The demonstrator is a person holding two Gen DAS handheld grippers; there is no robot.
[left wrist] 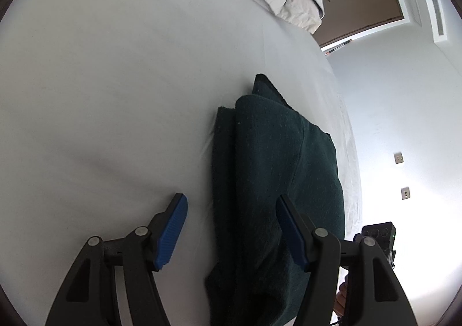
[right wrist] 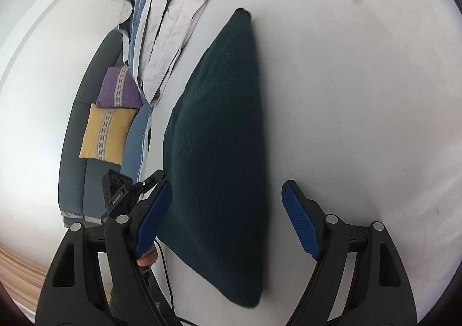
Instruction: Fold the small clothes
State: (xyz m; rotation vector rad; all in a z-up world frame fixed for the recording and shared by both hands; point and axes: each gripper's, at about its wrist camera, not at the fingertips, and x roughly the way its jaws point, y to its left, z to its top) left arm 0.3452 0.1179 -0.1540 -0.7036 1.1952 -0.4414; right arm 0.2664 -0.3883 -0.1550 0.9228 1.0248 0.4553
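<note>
A dark green knitted garment (left wrist: 274, 181) lies folded into a long narrow shape on the white bed sheet (left wrist: 115, 95). In the left wrist view my left gripper (left wrist: 231, 200) is open just above the garment's near end. Its blue pads (left wrist: 173, 227) stand on either side of the left folded edge and do not touch the cloth. In the right wrist view the same garment (right wrist: 219, 138) stretches away from me. My right gripper (right wrist: 227, 185) is open over the garment's near part, with nothing pressed between its pads (right wrist: 300, 219).
Folded striped bedding (right wrist: 161, 37) lies along the bed's far side, beside the garment. A grey sofa (right wrist: 75, 152) with a purple cushion (right wrist: 118, 89) and a yellow cushion (right wrist: 106, 135) stands beyond the bed's edge. A brown door (left wrist: 361, 5) is in the background. A hand (right wrist: 148, 258) holds the other tool.
</note>
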